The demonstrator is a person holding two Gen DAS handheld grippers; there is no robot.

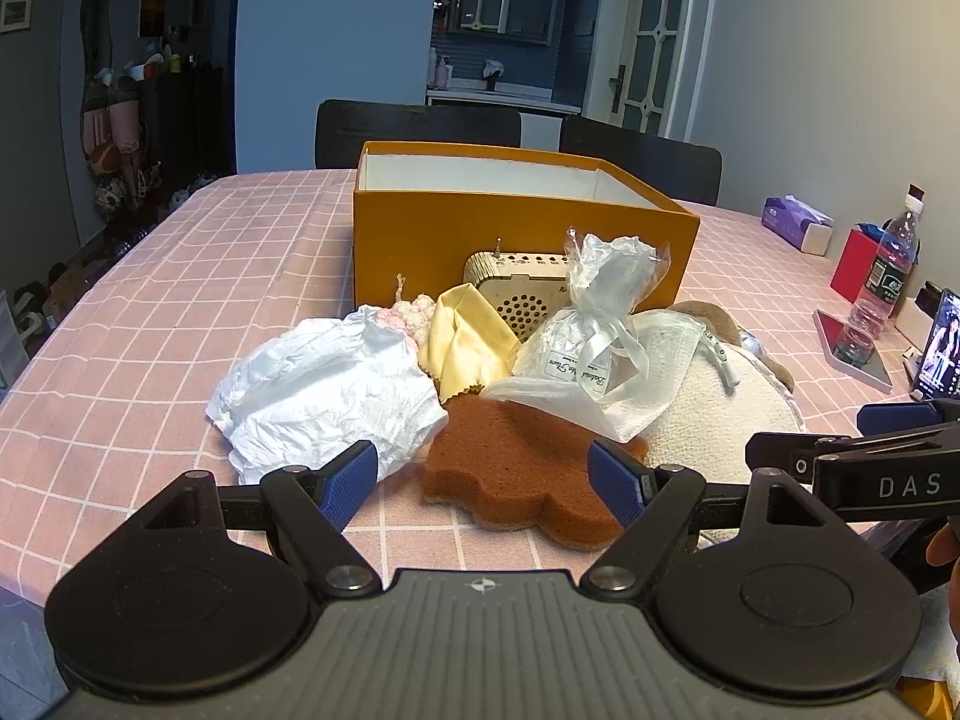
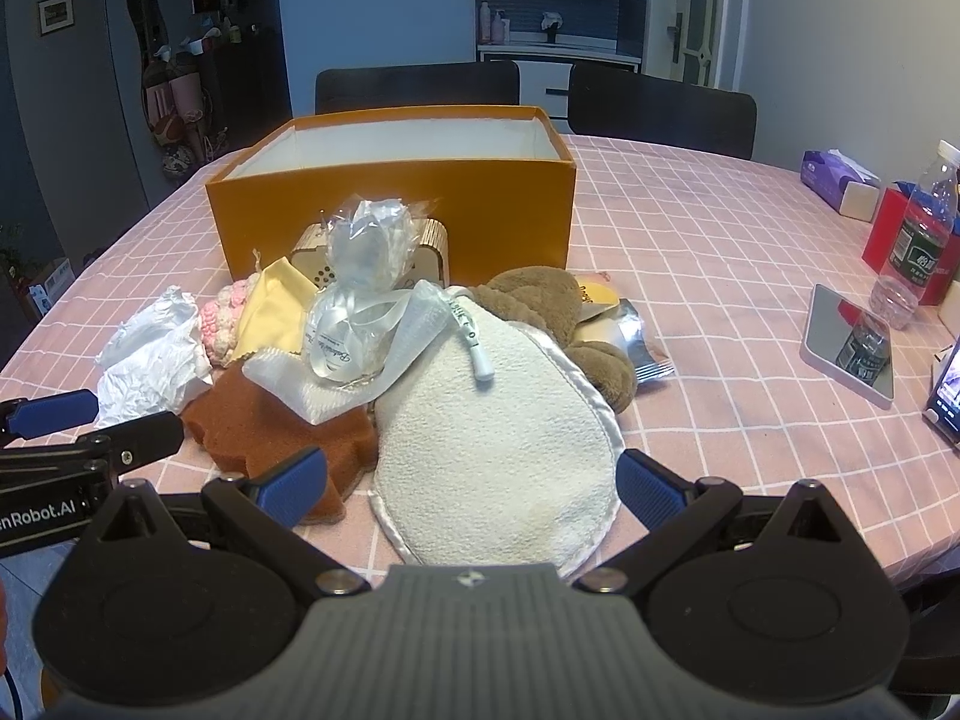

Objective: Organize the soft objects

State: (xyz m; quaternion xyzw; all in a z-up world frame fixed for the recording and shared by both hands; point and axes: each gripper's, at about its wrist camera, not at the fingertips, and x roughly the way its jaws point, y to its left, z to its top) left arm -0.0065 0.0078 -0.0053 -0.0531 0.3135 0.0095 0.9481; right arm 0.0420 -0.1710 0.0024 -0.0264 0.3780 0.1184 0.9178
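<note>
A pile of soft things lies before an open orange box [image 1: 516,228] [image 2: 390,210]. It holds a crumpled white cloth [image 1: 324,384] [image 2: 150,348], a brown bear-shaped sponge [image 1: 516,468] [image 2: 264,426], a yellow cloth [image 1: 465,336], a pink knitted piece [image 2: 219,324], a clear ribboned bag [image 1: 594,324] [image 2: 360,300], a cream terry pouch [image 2: 498,450] [image 1: 714,420] and a brown plush [image 2: 540,300]. My left gripper [image 1: 489,483] is open, its fingers either side of the sponge's near edge. My right gripper [image 2: 471,486] is open over the cream pouch's near end.
A wooden perforated box [image 1: 522,288] leans on the orange box. A foil packet [image 2: 639,342] lies beside the plush. At the right are a water bottle [image 2: 918,240], a mirror tablet [image 2: 852,342], a red box, a tissue pack [image 2: 834,180] and a phone. Two dark chairs stand behind the table.
</note>
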